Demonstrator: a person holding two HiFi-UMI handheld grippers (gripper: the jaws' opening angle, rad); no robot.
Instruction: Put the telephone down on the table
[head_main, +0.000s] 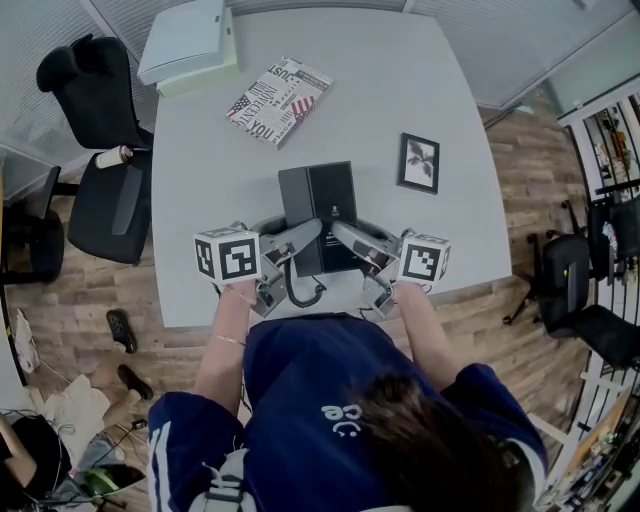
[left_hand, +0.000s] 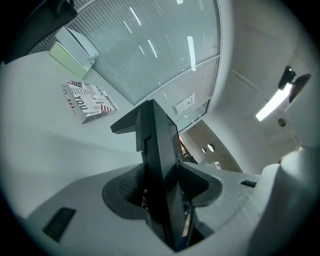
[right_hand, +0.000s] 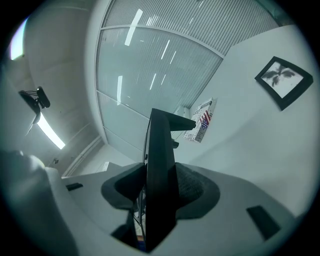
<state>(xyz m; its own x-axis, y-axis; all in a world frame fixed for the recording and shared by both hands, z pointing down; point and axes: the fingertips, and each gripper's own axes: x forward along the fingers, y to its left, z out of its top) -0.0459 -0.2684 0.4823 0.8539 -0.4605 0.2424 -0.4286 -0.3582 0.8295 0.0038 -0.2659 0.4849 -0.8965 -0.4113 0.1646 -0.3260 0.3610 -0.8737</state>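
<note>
The grey table (head_main: 440, 90) carries a printed book (head_main: 279, 101), a framed picture (head_main: 419, 162) and stacked folders (head_main: 190, 45).

telephone (head_main: 318, 205) black. table (head_main: 450, 100) pale grey. magazine (head_main: 279, 101) white, black lettering, stars-and-stripes print. picture frame (head_main: 419, 162) black, dark sprig on white. chair (head_main: 78, 78) black.

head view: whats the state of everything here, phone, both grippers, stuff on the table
telephone: clamped from both sides at the near edge of the table, cord hanging; cannot tell whether it touches the table
left gripper: fingers shut on the telephone
right gripper: fingers shut on the telephone
book: closed, lying flat
framed picture: lying flat, face up
white boxes: stacked at the far corner
</note>
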